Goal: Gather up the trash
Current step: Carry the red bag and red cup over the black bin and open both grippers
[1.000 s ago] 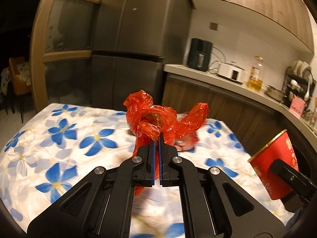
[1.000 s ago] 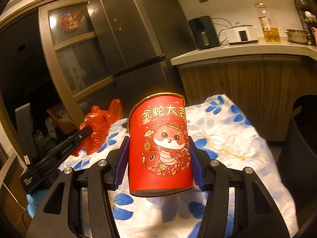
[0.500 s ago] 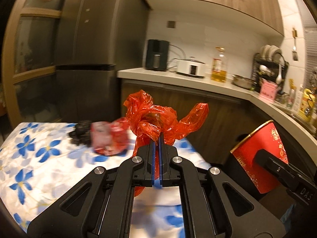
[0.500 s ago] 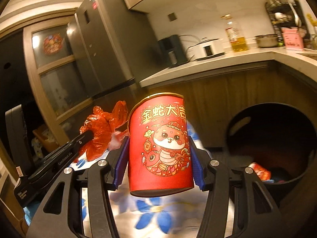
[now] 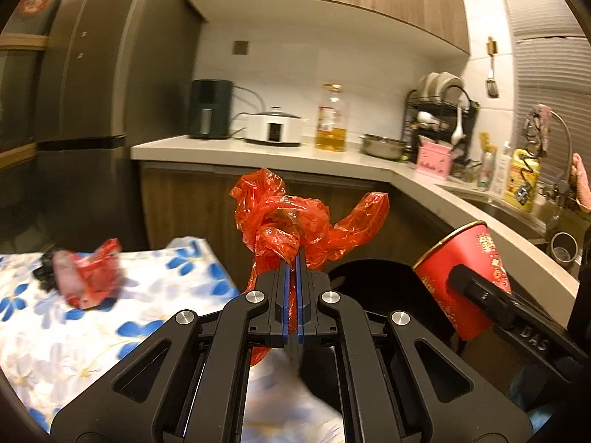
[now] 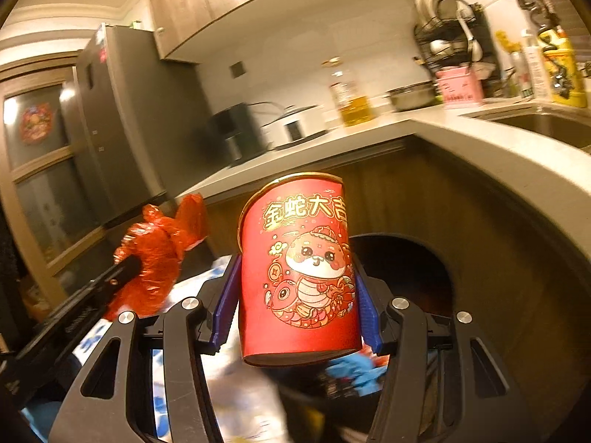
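Observation:
My left gripper [image 5: 293,277] is shut on a crumpled red plastic bag [image 5: 291,221], held in the air past the table's right edge; the bag also shows in the right wrist view [image 6: 159,258]. My right gripper [image 6: 297,295] is shut on a red paper can with a cartoon snake [image 6: 299,280], which also shows at the right of the left wrist view [image 5: 461,277]. A black trash bin [image 6: 436,277] stands below and behind the can, with some trash inside. More red wrapper trash [image 5: 85,277] lies on the floral tablecloth [image 5: 110,332].
A kitchen counter [image 5: 332,158] curves round behind the bin, with a black appliance [image 5: 210,112], a white cooker [image 5: 273,129], an oil bottle [image 5: 330,118], a dish rack [image 5: 443,110] and a sink [image 5: 517,214]. A grey fridge [image 5: 74,110] stands at the left.
Both grippers have swung right, away from the table and toward the bin, keeping hold of the bag and the can. The bin now fills more of the right wrist view.

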